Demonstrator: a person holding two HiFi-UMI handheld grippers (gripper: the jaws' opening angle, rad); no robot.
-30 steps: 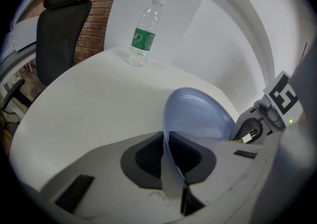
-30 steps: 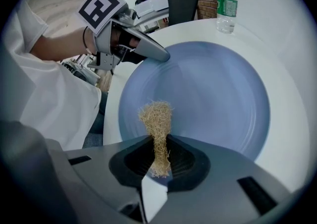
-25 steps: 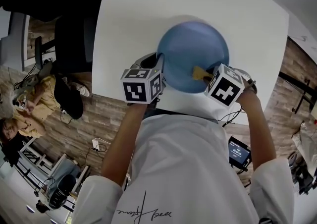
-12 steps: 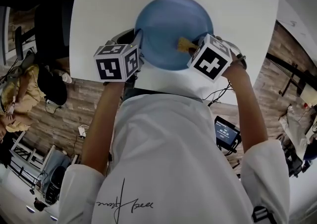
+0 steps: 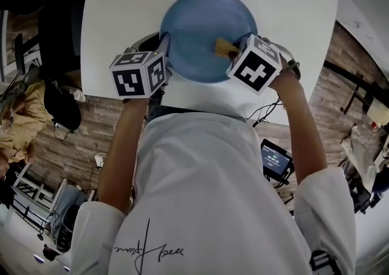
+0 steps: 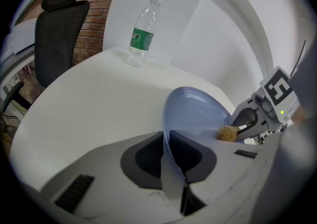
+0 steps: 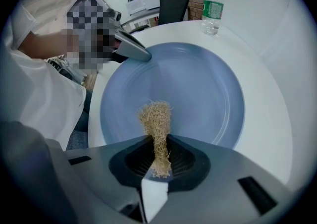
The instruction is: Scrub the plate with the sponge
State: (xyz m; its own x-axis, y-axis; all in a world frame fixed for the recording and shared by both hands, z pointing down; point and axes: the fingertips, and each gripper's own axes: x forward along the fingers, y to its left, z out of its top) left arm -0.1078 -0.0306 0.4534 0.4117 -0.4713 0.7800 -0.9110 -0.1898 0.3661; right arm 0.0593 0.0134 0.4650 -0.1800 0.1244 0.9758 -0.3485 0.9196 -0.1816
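White table (image 5: 121, 0) beneath blue plate (image 5: 200, 27), sponge (image 7: 155, 119) in right hand-held gripper (image 7: 158, 154)

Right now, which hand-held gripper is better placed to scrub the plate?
The right hand-held gripper: its jaws are shut on the sponge, whose free end lies over the blue plate. The left hand-held gripper is clamped on the plate's rim, steadying it.

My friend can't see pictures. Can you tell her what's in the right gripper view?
The right gripper pinches a tan, stringy sponge that sticks out over a blue plate on a white table. The left gripper clamps the plate's rim at upper left, and a water bottle stands behind.
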